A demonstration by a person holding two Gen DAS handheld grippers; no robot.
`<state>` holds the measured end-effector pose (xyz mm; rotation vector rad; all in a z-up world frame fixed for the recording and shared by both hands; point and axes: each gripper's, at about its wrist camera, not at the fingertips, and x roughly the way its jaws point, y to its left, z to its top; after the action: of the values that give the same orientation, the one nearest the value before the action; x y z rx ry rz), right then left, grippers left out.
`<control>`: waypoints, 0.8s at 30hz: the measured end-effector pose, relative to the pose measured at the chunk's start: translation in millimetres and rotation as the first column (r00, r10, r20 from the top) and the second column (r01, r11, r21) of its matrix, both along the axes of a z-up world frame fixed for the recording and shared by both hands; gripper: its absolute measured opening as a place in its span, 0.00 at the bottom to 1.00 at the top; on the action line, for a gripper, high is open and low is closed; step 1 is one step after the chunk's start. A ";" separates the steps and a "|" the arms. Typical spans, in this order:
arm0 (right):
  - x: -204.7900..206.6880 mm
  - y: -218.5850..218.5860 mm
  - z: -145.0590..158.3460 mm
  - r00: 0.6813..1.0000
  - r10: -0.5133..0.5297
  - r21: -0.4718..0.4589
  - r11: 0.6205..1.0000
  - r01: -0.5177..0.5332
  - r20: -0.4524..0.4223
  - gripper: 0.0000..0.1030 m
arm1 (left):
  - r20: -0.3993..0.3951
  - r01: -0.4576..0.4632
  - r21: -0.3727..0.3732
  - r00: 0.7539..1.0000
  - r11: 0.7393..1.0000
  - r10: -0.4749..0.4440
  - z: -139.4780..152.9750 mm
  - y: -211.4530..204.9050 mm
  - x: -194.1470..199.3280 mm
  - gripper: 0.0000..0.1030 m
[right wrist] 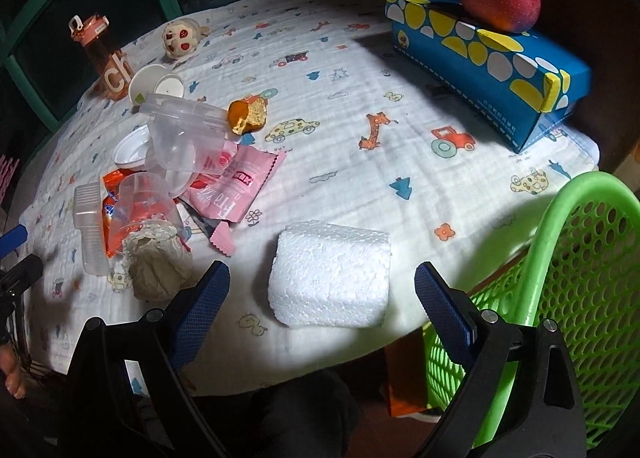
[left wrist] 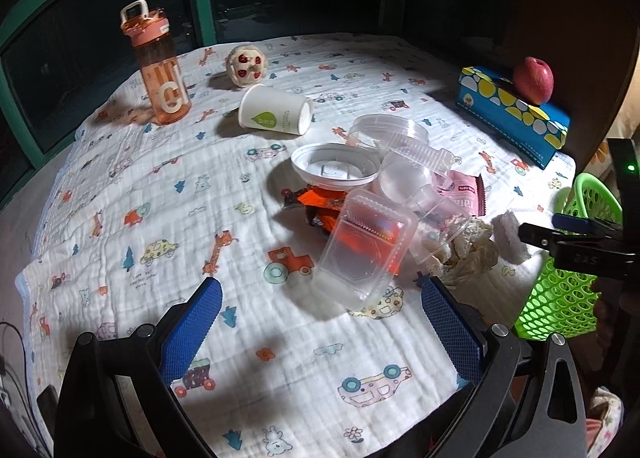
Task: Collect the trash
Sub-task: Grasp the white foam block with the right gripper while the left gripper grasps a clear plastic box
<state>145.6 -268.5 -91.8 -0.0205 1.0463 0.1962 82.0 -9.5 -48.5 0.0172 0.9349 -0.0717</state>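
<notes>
1. Clear plastic dominates the left wrist view: a rectangular clamshell box [left wrist: 366,254], a round tub [left wrist: 390,131] and one tipped clear cup [left wrist: 404,177] lie heaped mid-table with one white lid [left wrist: 335,166], an orange wrapper [left wrist: 320,201], a pink wrapper [left wrist: 466,193] and one crumpled paper wad [left wrist: 470,248].
2. Around the heap: one paper cup [left wrist: 276,110] on its side, one pink water bottle [left wrist: 160,69] upright, one small plush toy [left wrist: 246,65], one blue tissue box [left wrist: 516,111] with one red apple [left wrist: 533,79] on it.
3. The left gripper [left wrist: 320,320] stands wide open and empty, just short of the clamshell box, above the printed cloth [left wrist: 120,185].
4. In the right wrist view, one white foam block [right wrist: 330,284] lies near the table's front edge, apart from the heap.
5. The right gripper [right wrist: 322,298] flanks the foam block, jaws wide, pads not touching it; nothing is gripped.
6. One green basket [right wrist: 580,258] stands just off the table's right edge, beside the right finger.
7. One bitten piece of bread [right wrist: 248,115] sits behind the tub.
</notes>
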 end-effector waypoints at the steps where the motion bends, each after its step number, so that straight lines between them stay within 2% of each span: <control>1: 1.8 1.2 -1.3 1.000 0.004 -0.016 1.000 -0.004 -0.002 0.90 | -0.003 0.010 -0.004 1.000 1.000 -0.011 -0.9 -1.2 1.8 0.94; 6: 8.4 6.3 -5.2 1.000 0.025 -0.054 0.998 -0.026 -0.018 0.85 | -0.010 0.044 -0.004 0.999 0.999 -0.044 -6.6 -7.8 11.6 0.94; 15: 16.5 12.1 -11.9 0.997 0.037 -0.062 0.997 -0.041 -0.065 0.77 | -0.044 0.097 -0.026 0.994 0.995 -0.098 -24.7 -5.7 35.8 0.94; 20: 17.1 14.8 -13.0 0.997 0.040 -0.071 0.996 -0.045 -0.068 0.67 | -0.037 0.139 -0.044 0.989 0.989 -0.141 -30.8 -5.5 45.7 0.93; 22: 16.8 14.0 -12.1 0.998 0.031 -0.071 0.997 -0.036 -0.063 0.61 | -0.029 0.160 -0.056 0.986 0.985 -0.162 -32.2 -6.5 49.5 0.93; 24: 15.5 12.9 -10.9 0.998 0.028 -0.051 0.998 -0.031 -0.062 0.61 | -0.024 0.179 -0.068 0.983 0.982 -0.181 -33.0 -7.8 52.2 0.91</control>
<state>161.0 -255.6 -102.6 -0.0773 1.1131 0.1970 134.2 -17.3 -81.5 0.0403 0.9587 -0.2705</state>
